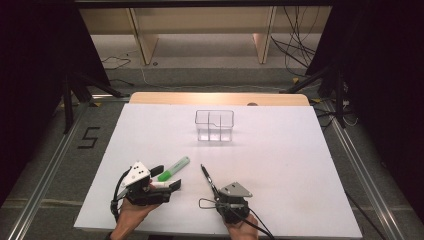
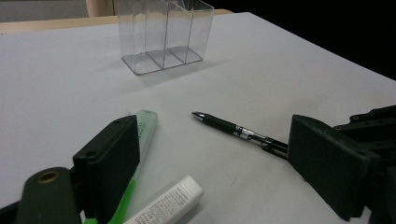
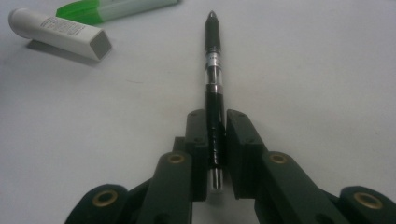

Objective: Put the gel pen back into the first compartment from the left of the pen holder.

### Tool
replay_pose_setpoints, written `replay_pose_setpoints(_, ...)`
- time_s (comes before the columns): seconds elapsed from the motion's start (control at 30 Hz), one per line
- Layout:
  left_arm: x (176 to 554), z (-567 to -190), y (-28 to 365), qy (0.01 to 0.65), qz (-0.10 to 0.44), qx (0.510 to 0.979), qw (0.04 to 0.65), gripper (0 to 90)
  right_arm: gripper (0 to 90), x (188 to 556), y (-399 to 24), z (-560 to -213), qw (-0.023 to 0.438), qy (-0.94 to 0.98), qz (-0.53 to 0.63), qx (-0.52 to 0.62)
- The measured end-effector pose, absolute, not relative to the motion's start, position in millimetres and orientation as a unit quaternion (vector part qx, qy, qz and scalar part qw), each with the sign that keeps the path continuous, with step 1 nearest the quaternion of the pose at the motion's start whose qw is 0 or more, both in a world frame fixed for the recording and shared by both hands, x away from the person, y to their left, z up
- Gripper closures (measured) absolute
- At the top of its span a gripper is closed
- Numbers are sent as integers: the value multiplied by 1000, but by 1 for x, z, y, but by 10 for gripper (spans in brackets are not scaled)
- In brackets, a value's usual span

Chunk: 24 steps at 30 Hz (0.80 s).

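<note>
Two matte jaws of right tool (image 3: 215,130) pinch slim glossy pen (image 3: 213,70) (black).

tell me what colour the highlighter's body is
Bright green highlighter, with a pale translucent cap; the right gripper view shows it best.

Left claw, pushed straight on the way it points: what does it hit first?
Probably nothing soon. The left claw is open, with bare table ahead between its jaws; the glue stick and marker lie at its left jaw. Farther on stands the clear organizer, though depth is hard to judge.

Glossy black plastic pen (image 3: 214,84), matt table (image 3: 317,70)
</note>
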State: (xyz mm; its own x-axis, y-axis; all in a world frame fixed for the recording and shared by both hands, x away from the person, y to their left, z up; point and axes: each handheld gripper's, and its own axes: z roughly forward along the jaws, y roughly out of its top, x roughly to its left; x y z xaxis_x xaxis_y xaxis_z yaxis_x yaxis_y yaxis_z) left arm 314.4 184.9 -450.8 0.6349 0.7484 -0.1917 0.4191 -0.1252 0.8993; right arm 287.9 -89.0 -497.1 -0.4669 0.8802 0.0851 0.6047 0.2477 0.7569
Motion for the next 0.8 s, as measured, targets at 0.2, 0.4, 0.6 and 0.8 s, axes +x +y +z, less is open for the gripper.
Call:
replay_pose_setpoints(0.2,315,-451,185,399,155,734,528,169,806,289,-96,-491,180,762,391,484)
replay_pose_setpoints(0.4,315,-451,184,403,146,734,526,169,805,288,-102,-478,189,754,411,476)
replay_pose_setpoints(0.6,316,-452,179,410,121,732,530,169,805,284,-107,-464,202,746,436,461)
replay_pose_setpoints(0.8,316,-450,169,417,78,727,541,169,805,278,-110,-455,214,744,452,443)
